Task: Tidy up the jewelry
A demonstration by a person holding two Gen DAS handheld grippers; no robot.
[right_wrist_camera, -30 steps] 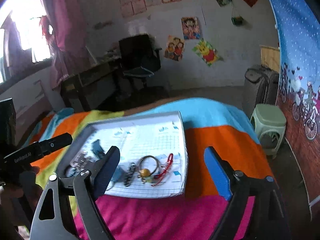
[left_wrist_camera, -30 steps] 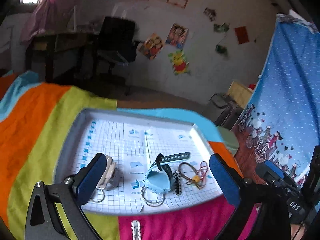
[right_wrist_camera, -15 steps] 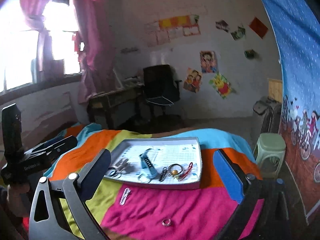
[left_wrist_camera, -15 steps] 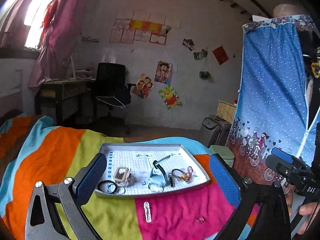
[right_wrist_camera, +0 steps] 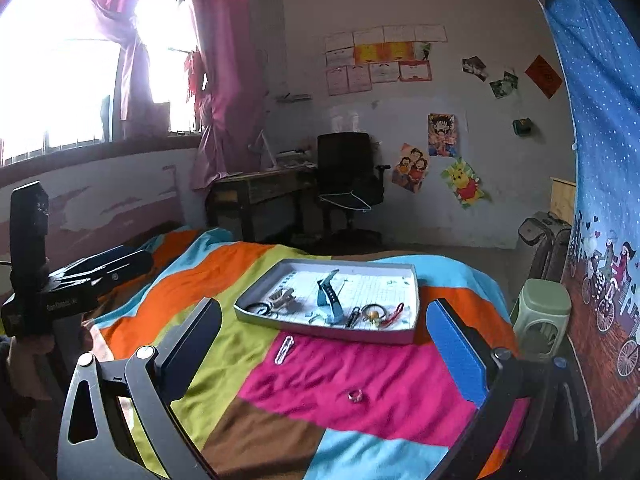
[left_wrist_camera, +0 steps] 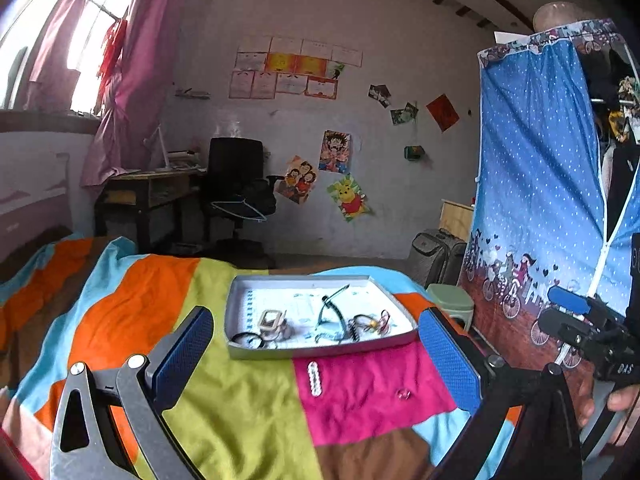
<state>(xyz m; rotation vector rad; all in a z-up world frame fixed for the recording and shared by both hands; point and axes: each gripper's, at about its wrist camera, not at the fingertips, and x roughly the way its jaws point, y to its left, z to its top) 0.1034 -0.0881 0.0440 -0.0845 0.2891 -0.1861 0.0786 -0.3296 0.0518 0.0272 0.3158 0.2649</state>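
Note:
A grey tray lies on the striped bedspread and holds a blue watch band, a black ring, a beige buckle and hair ties. A white beaded clip and a small ring lie on the pink patch in front of the tray. My left gripper and right gripper are both open and empty, held above the bed well short of the tray.
The bedspread has orange, green, pink and blue patches. A green stool and a suitcase stand right of the bed by a blue curtain. A desk and a black chair stand at the far wall.
Both grippers have pulled back and up from the tray. The tray now looks smaller and farther, and the clip and ring on the bedspread have come into view.

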